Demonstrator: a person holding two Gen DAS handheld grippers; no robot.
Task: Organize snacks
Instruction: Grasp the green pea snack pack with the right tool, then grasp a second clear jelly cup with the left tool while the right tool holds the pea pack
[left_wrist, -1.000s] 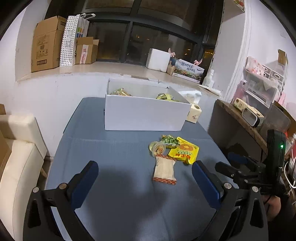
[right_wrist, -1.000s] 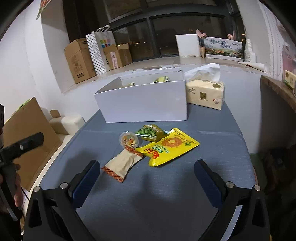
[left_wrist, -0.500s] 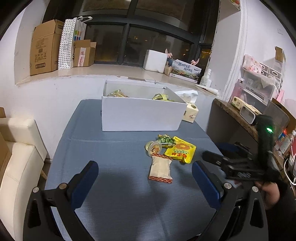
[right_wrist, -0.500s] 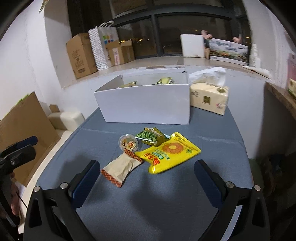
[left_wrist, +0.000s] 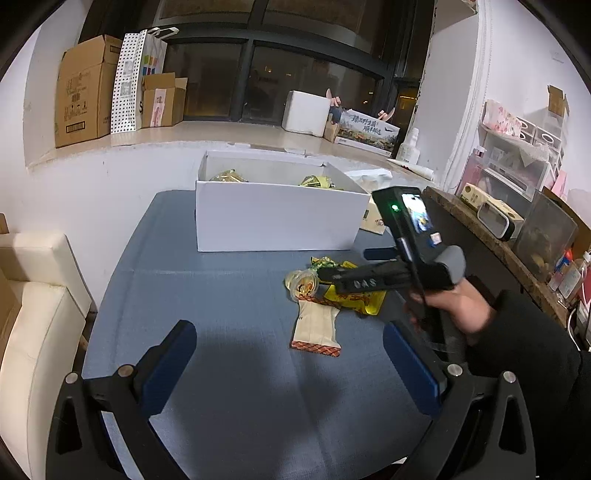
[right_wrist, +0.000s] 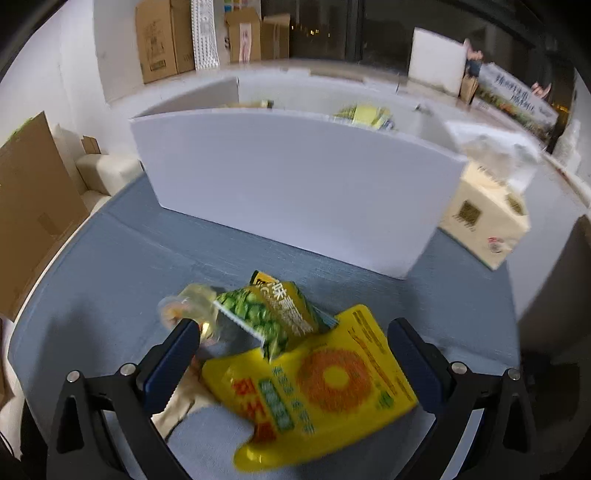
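Note:
A white box (left_wrist: 277, 218) with a few snack packs inside stands at the back of the blue table (left_wrist: 207, 295). In front of it lie a yellow pouch (right_wrist: 317, 384), a green pea packet (right_wrist: 266, 314), a small clear cup (right_wrist: 188, 304) and a beige wafer pack (left_wrist: 316, 326). My right gripper (right_wrist: 291, 354) is open, low over the yellow pouch with a finger on either side; it also shows in the left wrist view (left_wrist: 343, 275). My left gripper (left_wrist: 291, 363) is open and empty, nearer the table's front, behind the wafer pack.
A tissue box (right_wrist: 484, 218) stands right of the white box. A wooden side shelf (left_wrist: 495, 243) with clutter runs along the right. A cream sofa (left_wrist: 33, 317) is at the left. Cardboard boxes (left_wrist: 85, 88) sit on the window ledge.
My right gripper has moved forward and down over the snack pile, now straddling the yellow pouch. My left gripper has barely moved.

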